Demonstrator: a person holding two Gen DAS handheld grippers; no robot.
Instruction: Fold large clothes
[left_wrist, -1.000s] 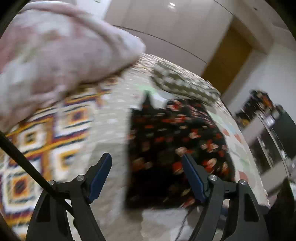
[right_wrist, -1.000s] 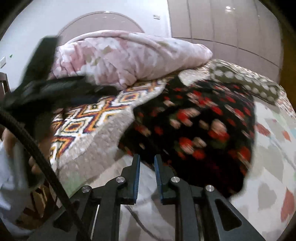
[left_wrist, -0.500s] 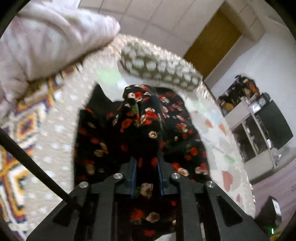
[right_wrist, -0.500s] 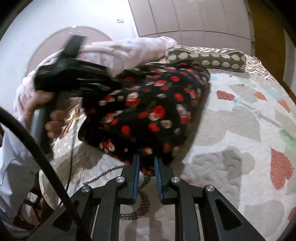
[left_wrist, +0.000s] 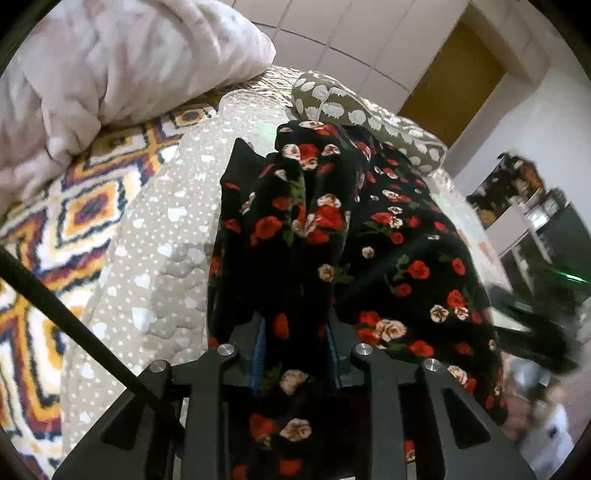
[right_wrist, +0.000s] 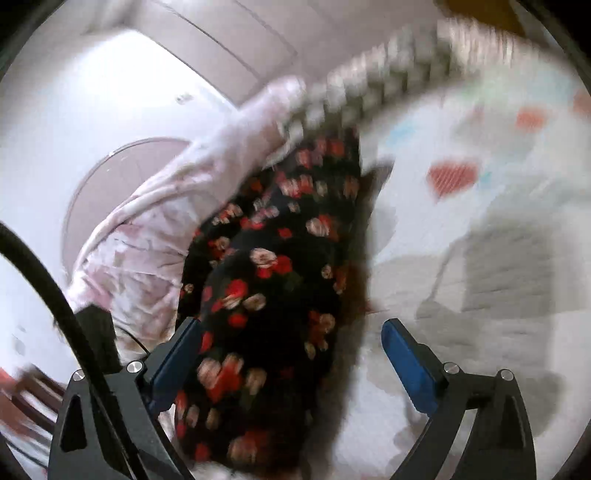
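Black floral cloth, one garment (left_wrist: 332, 236) lying mid-bed (left_wrist: 155, 266) near one spotted pillow (left_wrist: 354, 110), stayed bunched in my clenched left claw (left_wrist: 295, 354) while my right claw (right_wrist: 291, 354), just sprung wide, gripped nothing.

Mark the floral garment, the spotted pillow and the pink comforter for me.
floral garment (left_wrist: 391, 236): left wrist view, on its spread right half.
spotted pillow (left_wrist: 332, 101): left wrist view, on its near end.
pink comforter (left_wrist: 122, 70): left wrist view, on its bunched middle.

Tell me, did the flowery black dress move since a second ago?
Yes. The flowery black dress bunched up toward the left gripper, off the heart-print quilt.
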